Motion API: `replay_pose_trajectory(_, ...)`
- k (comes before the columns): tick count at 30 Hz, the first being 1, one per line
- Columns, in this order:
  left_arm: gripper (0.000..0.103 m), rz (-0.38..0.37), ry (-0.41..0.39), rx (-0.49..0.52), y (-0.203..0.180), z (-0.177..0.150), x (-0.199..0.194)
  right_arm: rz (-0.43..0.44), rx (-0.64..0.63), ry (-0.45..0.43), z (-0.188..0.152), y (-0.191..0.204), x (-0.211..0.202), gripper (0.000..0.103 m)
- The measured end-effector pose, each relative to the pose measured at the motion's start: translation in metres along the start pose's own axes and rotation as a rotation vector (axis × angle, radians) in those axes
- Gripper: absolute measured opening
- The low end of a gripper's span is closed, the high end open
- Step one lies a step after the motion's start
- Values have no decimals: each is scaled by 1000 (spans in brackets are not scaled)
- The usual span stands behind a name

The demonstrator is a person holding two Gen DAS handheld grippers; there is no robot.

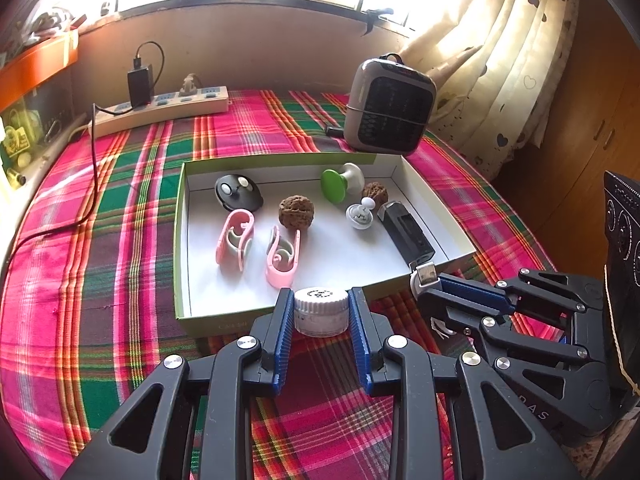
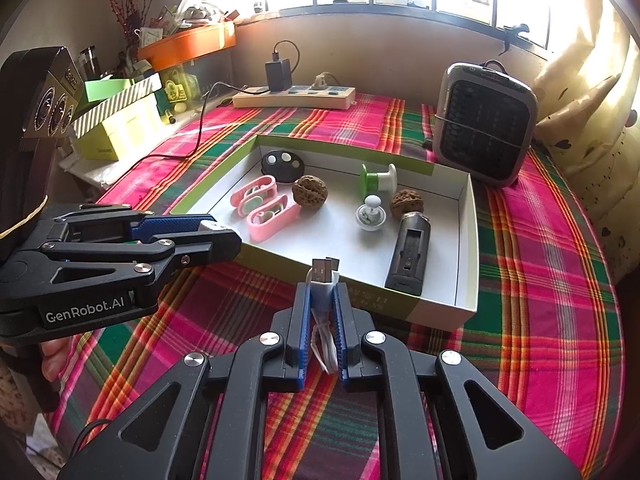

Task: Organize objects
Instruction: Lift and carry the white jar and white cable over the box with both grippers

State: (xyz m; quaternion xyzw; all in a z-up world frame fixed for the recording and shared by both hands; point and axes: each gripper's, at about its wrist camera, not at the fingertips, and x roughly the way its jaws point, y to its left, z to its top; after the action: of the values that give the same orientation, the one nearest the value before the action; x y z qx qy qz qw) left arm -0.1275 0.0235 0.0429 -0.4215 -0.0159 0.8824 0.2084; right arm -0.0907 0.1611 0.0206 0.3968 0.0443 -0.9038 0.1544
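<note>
Left wrist: my left gripper (image 1: 320,312) has its jaws clamped on a white jar (image 1: 321,310) at the box's (image 1: 182,216) near rim, probably for dropping in. Right gripper (image 2: 322,300) pinches a coiled USB cable (image 2: 322,280), plug up, just short of the box.

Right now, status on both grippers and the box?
Left gripper shut on white jar. Right gripper shut on USB cable. Both at near edge of open box; no obstruction seen.

jar (image 1: 321,312) base: hidden behind box wall (image 1: 224,322) | box print: blurred | cable (image 2: 324,344) tail: hidden between jaws
</note>
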Motion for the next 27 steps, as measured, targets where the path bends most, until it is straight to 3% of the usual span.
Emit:
replay_pose_trajectory(9,25,-14,-24,-1,-1,1,-8,20,3,-5,0,0,-4,12)
replay_pose_trajectory(27,25,-5,-60,9,6,34,-4,14,-14,-14,24,-8,0,12)
